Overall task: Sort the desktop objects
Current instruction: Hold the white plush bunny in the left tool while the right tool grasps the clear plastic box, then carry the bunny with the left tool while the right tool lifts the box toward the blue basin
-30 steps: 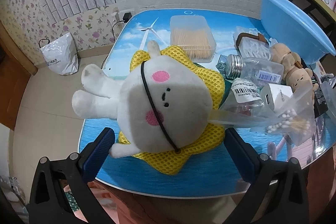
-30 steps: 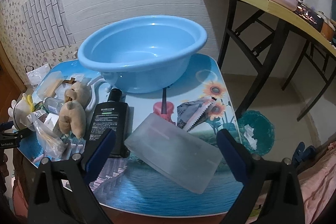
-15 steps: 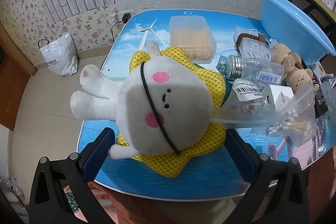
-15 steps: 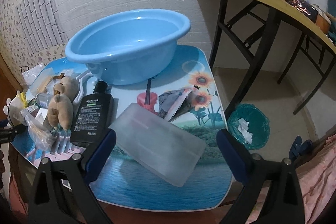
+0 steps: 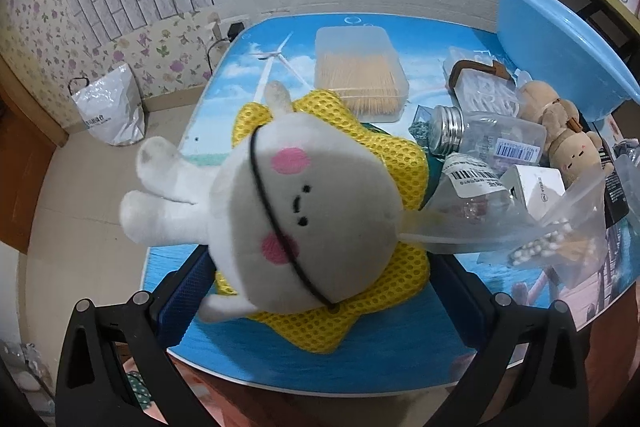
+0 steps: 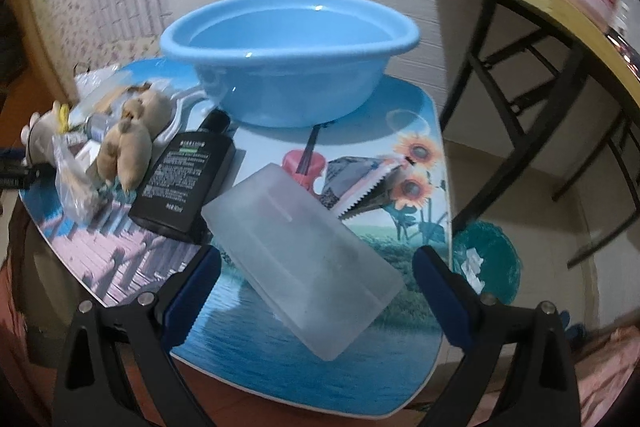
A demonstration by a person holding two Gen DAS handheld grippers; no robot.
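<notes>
Tongs in my left hand (image 5: 320, 291) gape wide around the white plush (image 5: 296, 203) on its yellow mesh pad (image 5: 320, 331); my right tongs (image 6: 316, 291) gape, empty, around the frosted box (image 6: 304, 259) on the surface (image 6: 280, 367).

White plush rabbit (image 5: 304, 203) with pink cheeks, lying face up on a yellow mesh pad (image 5: 360, 291) near the desk's front edge. Frosted plastic box (image 6: 304, 259) lying flat and askew beside a black bottle (image 6: 186, 175). Blue basin (image 6: 288, 55) upright behind them.
</notes>
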